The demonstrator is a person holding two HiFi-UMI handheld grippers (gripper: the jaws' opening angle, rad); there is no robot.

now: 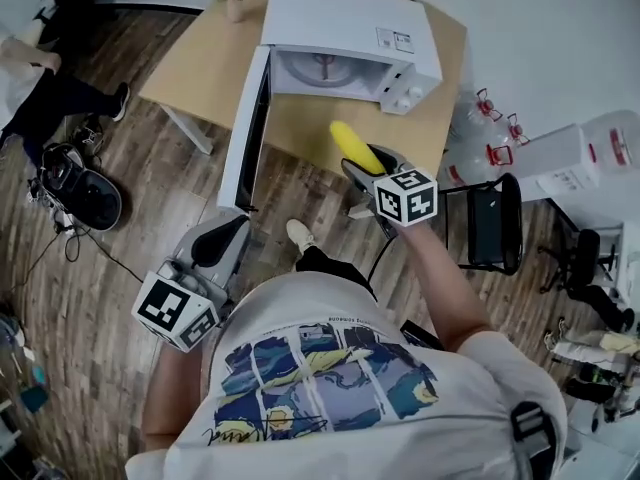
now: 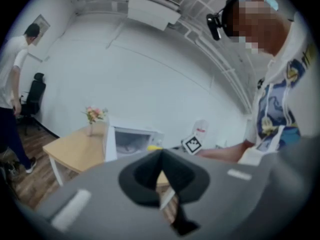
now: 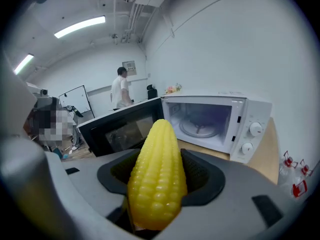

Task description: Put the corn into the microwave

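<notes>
Right gripper point(image 1: 358, 171) jaws clench the corn point(image 3: 156, 174); left gripper point(image 2: 161, 179) jaws closed, empty. Ahead of the jaws, the protruding cob might clip the microwave point(image 3: 215, 121) frame and slip

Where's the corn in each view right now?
Head view: centre, corn just before the open microwave.
Left gripper view: small yellow sliver right of the microwave.
Right gripper view: bottom centre, clamped in the right tool.
Shared landmark: the microwave.

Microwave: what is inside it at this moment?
Only the glass turntable shows in the open microwave; the corn is outside it. The cavity corners behind the front frame cannot be seen.
</notes>
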